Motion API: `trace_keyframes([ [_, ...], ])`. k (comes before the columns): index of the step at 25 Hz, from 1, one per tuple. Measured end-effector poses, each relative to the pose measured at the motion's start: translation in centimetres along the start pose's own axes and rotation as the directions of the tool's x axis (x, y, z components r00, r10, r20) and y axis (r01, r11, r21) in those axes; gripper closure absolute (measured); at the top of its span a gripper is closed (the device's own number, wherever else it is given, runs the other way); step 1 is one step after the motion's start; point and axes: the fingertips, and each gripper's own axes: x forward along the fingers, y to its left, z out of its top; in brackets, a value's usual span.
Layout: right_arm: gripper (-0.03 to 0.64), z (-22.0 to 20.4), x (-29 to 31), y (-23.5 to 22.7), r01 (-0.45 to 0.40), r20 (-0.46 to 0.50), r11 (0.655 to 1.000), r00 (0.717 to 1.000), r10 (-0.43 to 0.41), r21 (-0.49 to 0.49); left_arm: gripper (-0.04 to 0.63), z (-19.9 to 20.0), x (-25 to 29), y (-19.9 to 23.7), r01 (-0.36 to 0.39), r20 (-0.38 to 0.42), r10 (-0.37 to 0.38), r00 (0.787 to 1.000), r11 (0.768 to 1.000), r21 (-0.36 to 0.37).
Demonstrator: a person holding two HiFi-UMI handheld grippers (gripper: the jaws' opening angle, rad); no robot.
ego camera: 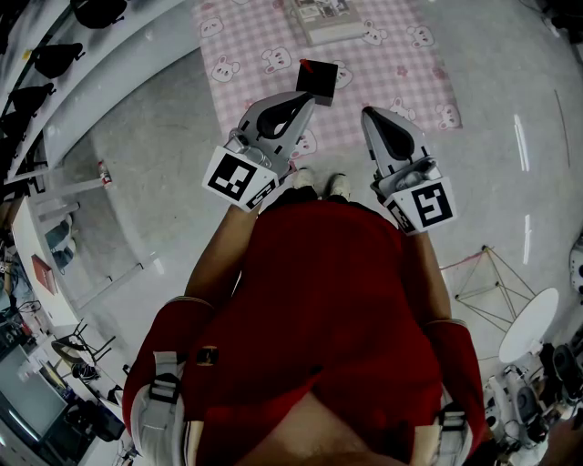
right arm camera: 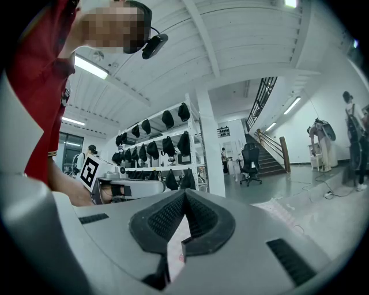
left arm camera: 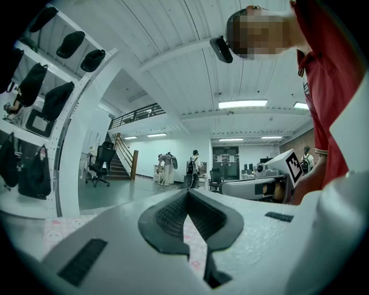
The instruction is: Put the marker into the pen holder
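Head view: two tools hang over one pink bear-print mat (ego camera: 264,45) spread on the floor. The left tool (ego camera: 304,98) and the right tool (ego camera: 371,113) each have their jaws pressed together with nothing between them, as both gripper views show. One black pen holder (ego camera: 317,80) stands on the mat near the left tool's tip. One flat box (ego camera: 326,18) lies farther off. The marker cannot be made out, and no writing is legible.

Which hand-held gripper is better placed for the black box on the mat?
Left, likely: the left hand-held gripper points at the black box, close to it in head view; the right hand-held gripper sits aside. Both shut, empty.
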Motion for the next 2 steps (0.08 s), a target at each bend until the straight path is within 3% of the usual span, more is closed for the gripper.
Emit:
trace_keyframes([
  [2, 0.620, -0.01, -0.01, 0.00, 0.000, 0.000, 1.000, 1.000, 0.000, -0.001, 0.589, -0.01, -0.02, 0.02, 0.000, 0.000, 0.000, 1.000, 1.000, -0.001],
])
